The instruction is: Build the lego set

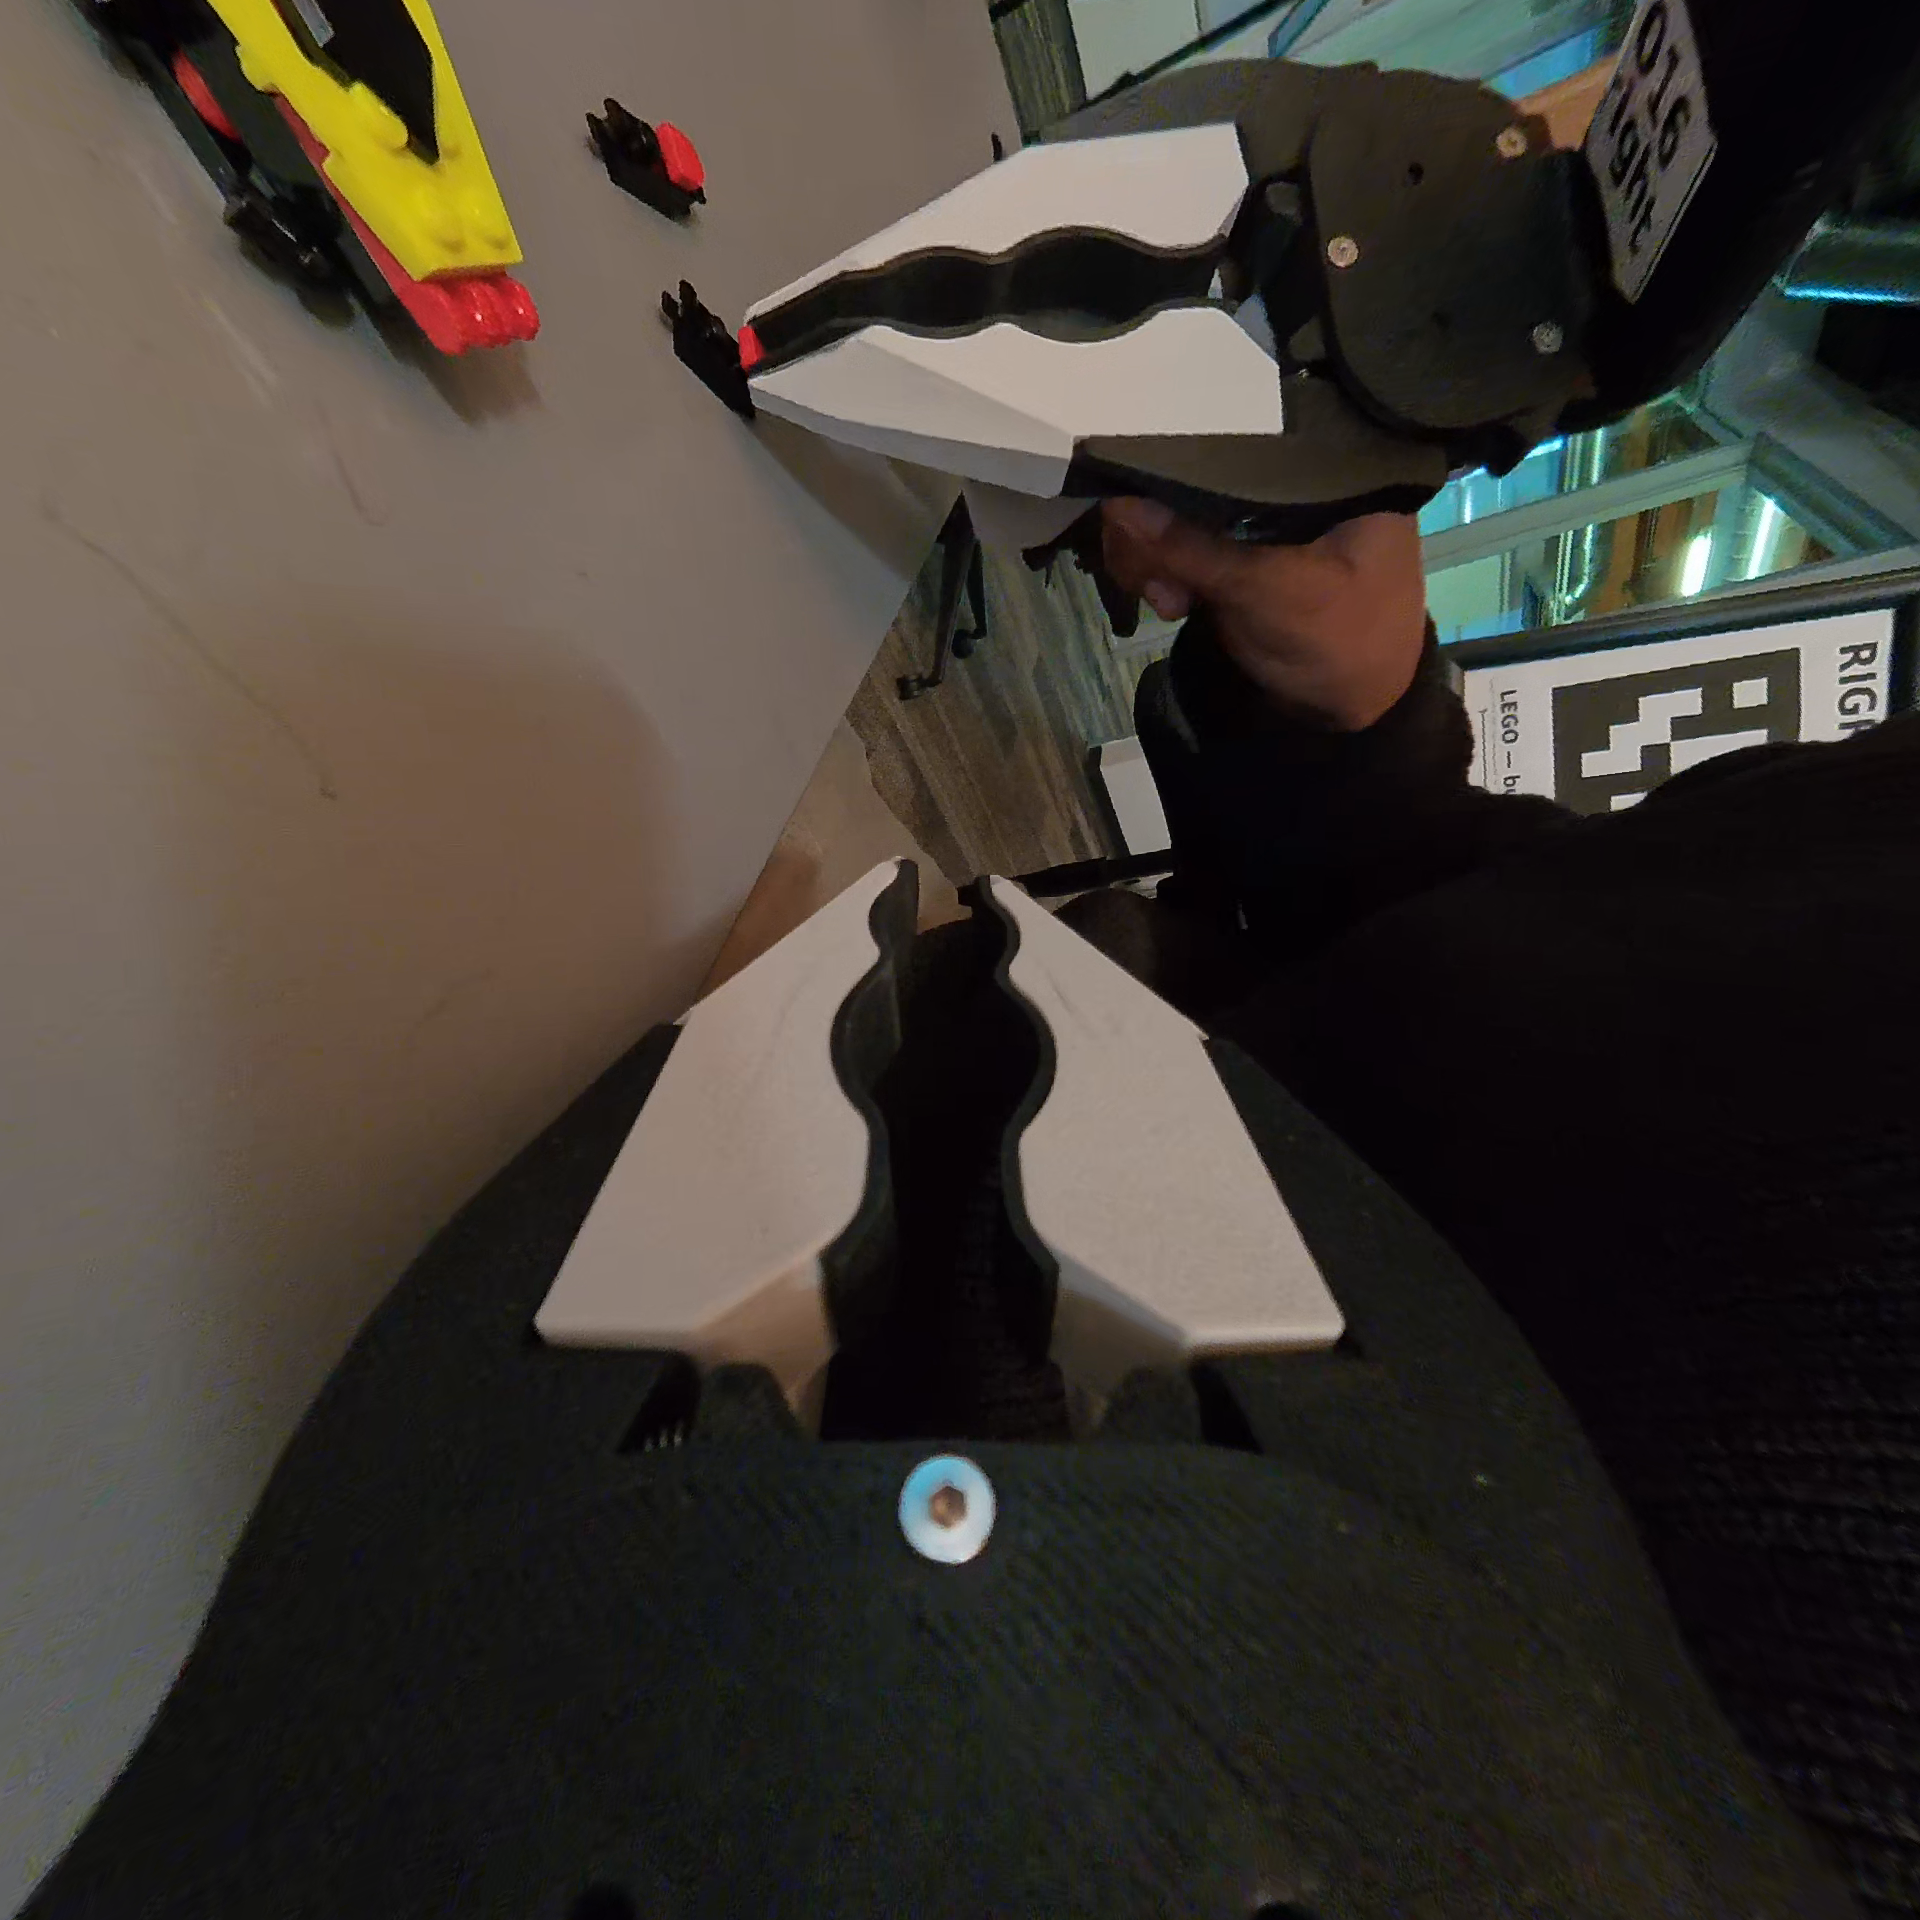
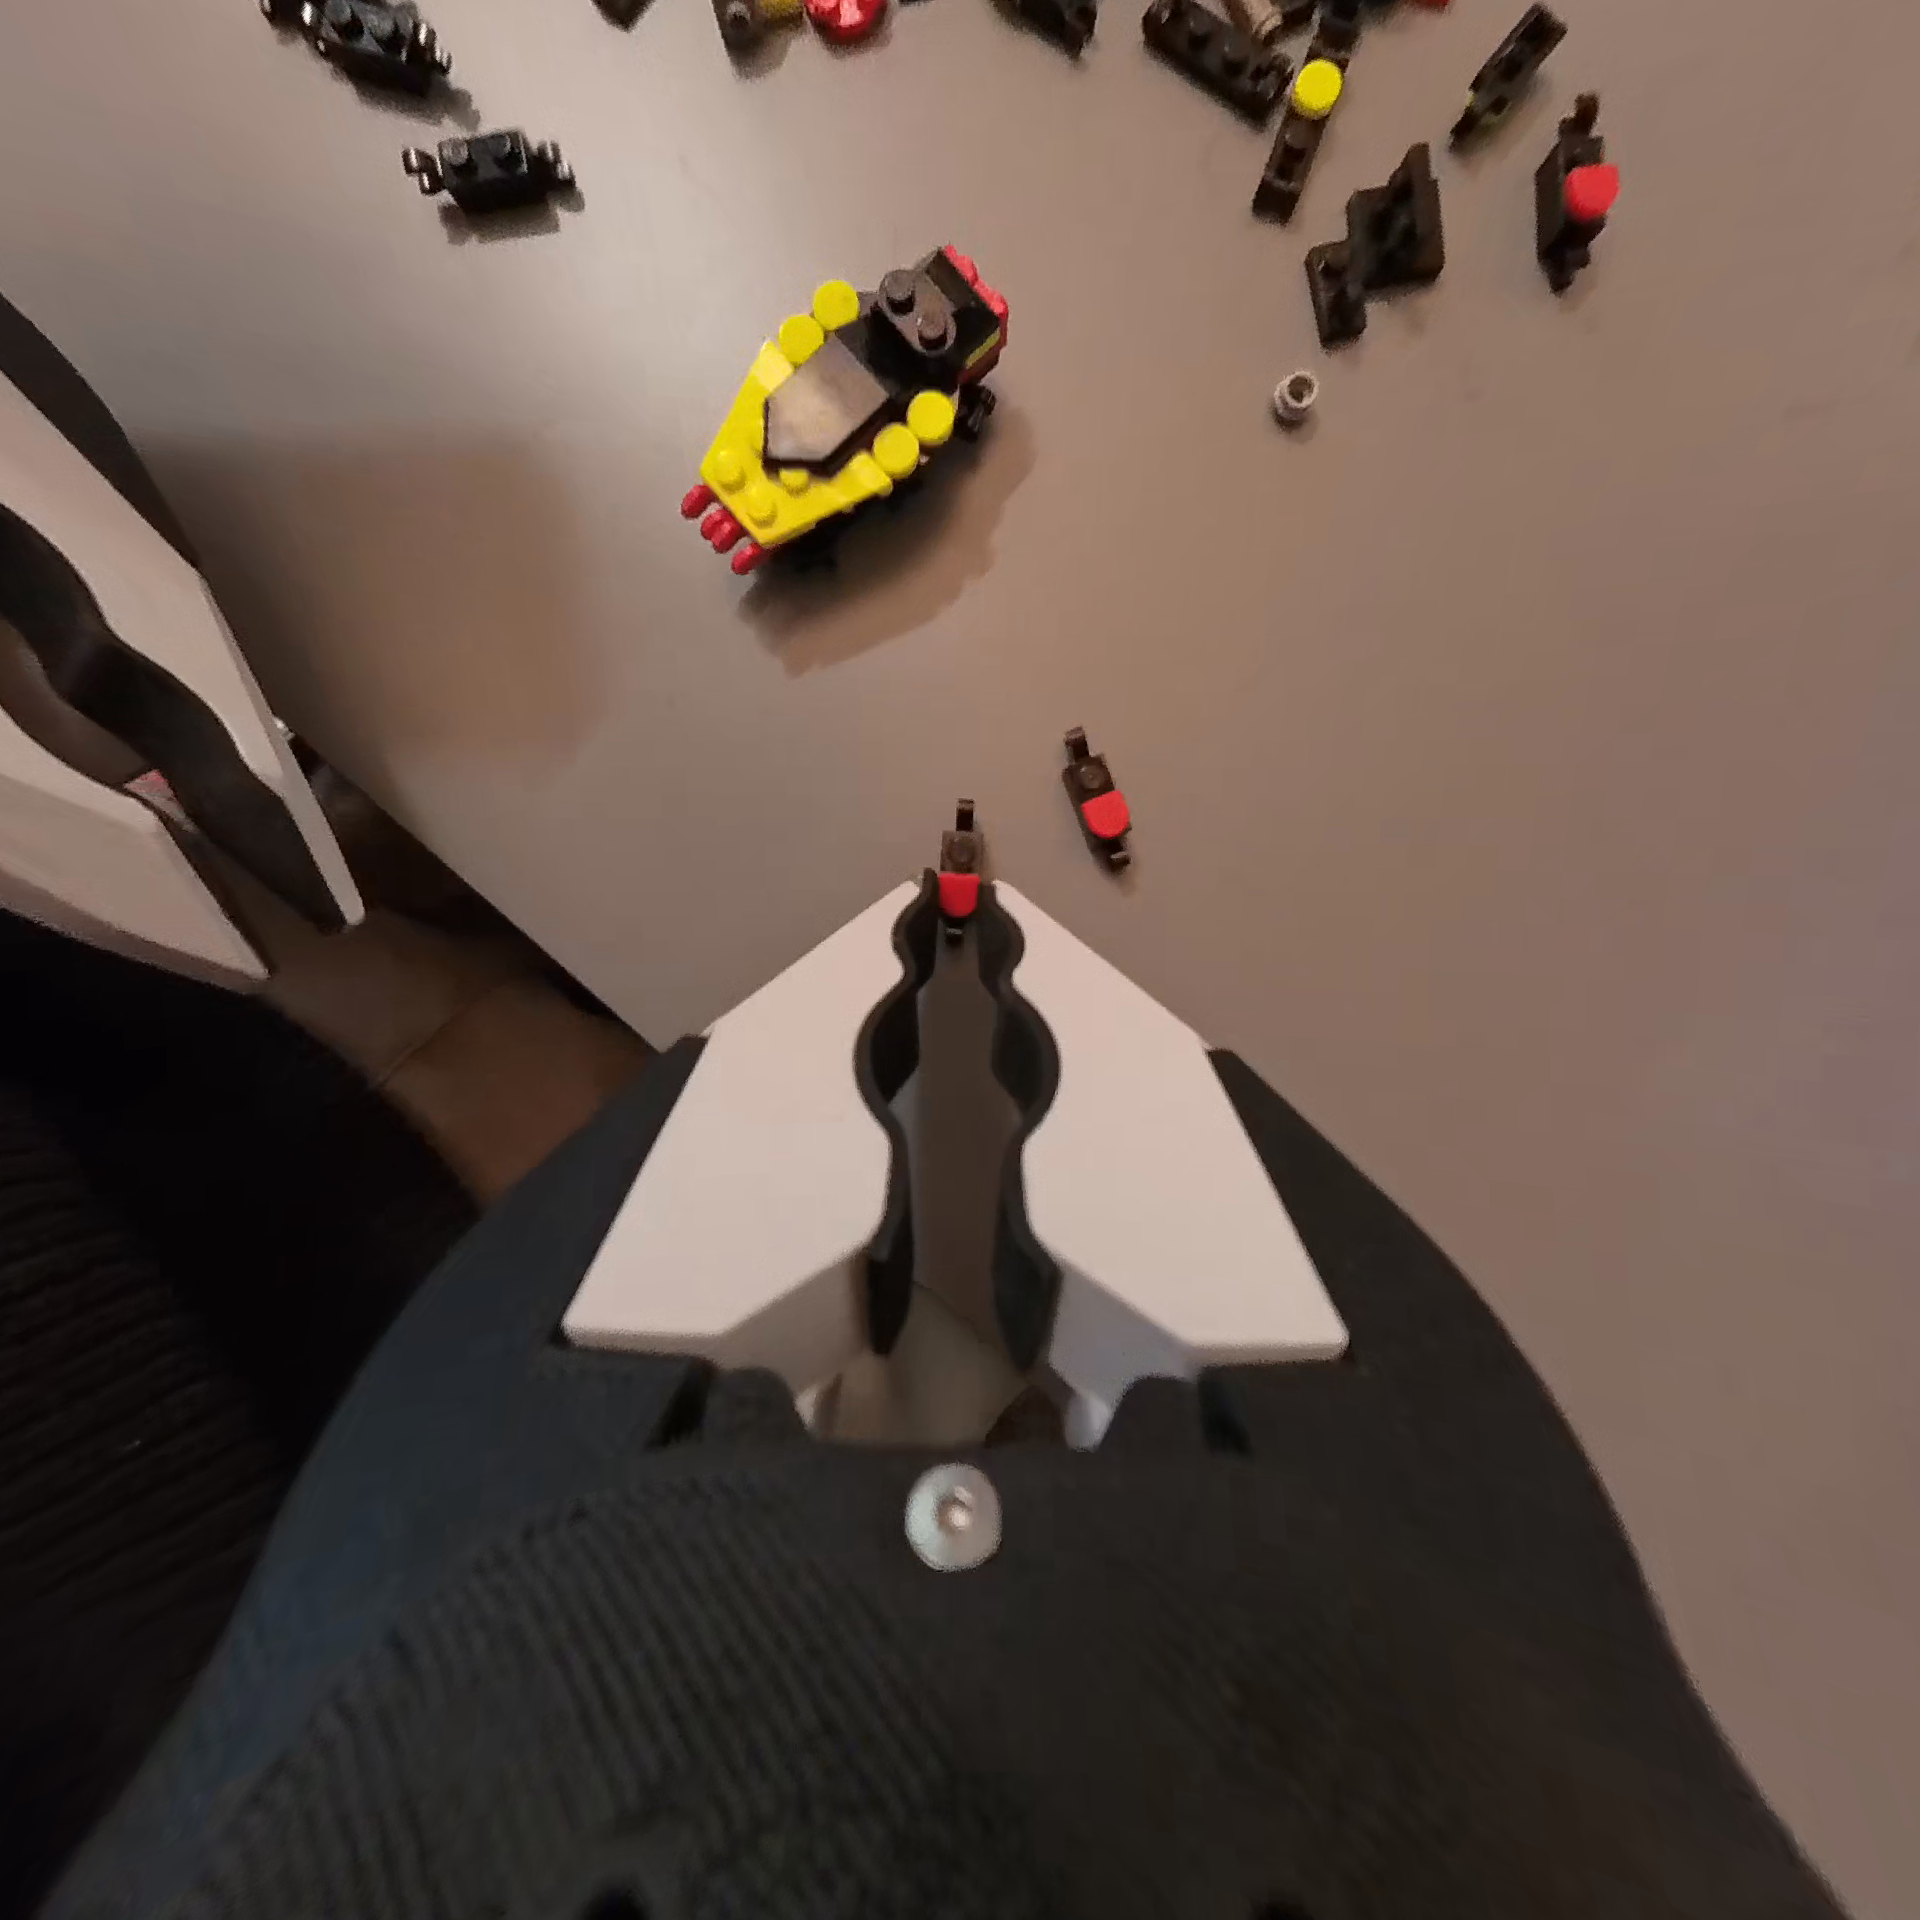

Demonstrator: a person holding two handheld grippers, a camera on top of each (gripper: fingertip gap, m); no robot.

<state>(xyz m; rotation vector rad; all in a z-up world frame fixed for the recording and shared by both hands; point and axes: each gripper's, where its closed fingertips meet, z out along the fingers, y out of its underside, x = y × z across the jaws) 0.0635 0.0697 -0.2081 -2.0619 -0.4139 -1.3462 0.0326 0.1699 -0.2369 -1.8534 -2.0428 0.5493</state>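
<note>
Right tool (image 2: 958, 896): fingertips clenched on a small black piece with a red cap (image 2: 958, 881), pads pressing on both sides of the red part; the black end sticks out beyond the tips. The left wrist view confirms it, red cap pinched at the tips with the piece down at the grey surface (image 2: 1455, 831). A second black piece with a red cap (image 2: 1096, 800) lies just beside it, to the right and apart from the tool. Farther out on the surface sits a yellow, black and red brick model (image 2: 831, 416), untouched. Beyond it, a scatter of loose black pieces (image 2: 1371, 244), some with yellow or red caps, and a small grey round part (image 2: 1295, 396). Left tool (image 1: 951, 894): held off the surface edge over dark fabric, jaws slightly parted, nothing between the pads, grasp bare. A hand (image 1: 1278, 613) in a dark sleeve grips the right tool from below.
</note>
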